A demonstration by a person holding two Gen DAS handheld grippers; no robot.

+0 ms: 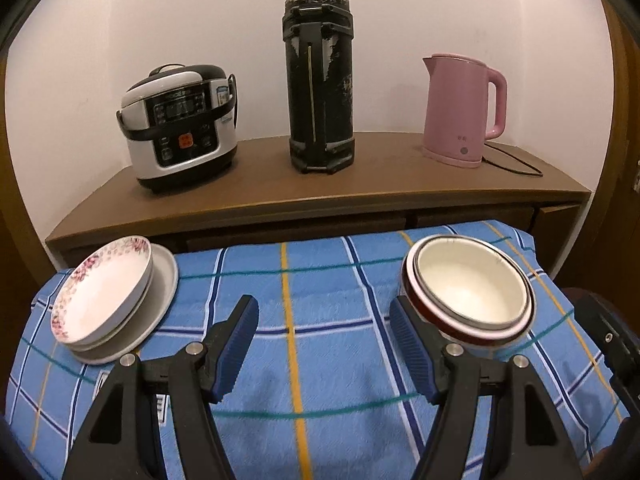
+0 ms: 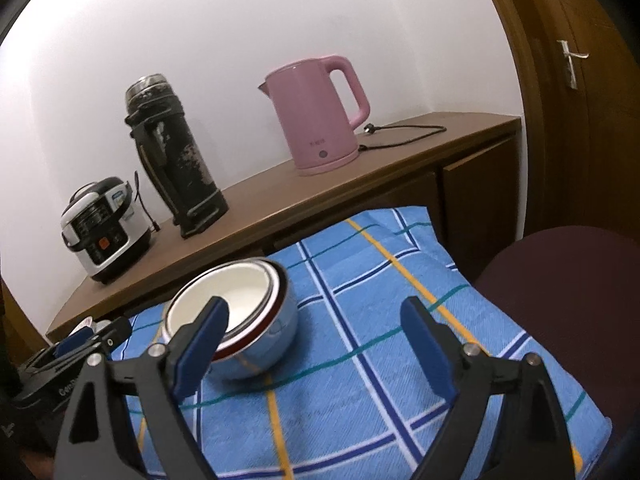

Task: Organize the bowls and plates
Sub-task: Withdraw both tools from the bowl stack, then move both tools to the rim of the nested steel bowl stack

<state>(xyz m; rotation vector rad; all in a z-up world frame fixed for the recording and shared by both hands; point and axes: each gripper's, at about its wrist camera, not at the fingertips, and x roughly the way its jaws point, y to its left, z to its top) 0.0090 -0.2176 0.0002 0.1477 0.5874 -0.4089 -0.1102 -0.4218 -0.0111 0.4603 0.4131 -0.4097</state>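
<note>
A stack of plates (image 1: pixel 120 300) sits at the far left of the blue checked cloth (image 1: pixel 320 288); the top plate has a pink flower rim. A stack of nested bowls (image 1: pixel 472 284), white inside with a red-brown band, sits at the right; it also shows in the right wrist view (image 2: pixel 240 304). My left gripper (image 1: pixel 324 316) is open and empty, above the cloth between the two stacks. My right gripper (image 2: pixel 316 316) is open and empty, just right of the bowls, with its left finger in front of their rim.
A wooden sideboard (image 1: pixel 360 184) behind the cloth carries a rice cooker (image 1: pixel 180 120), a tall black thermos (image 1: pixel 320 80) and a pink kettle (image 1: pixel 460 112) with its cord. A dark maroon seat (image 2: pixel 568 292) lies right of the cloth. A wooden door (image 2: pixel 580 80) is at far right.
</note>
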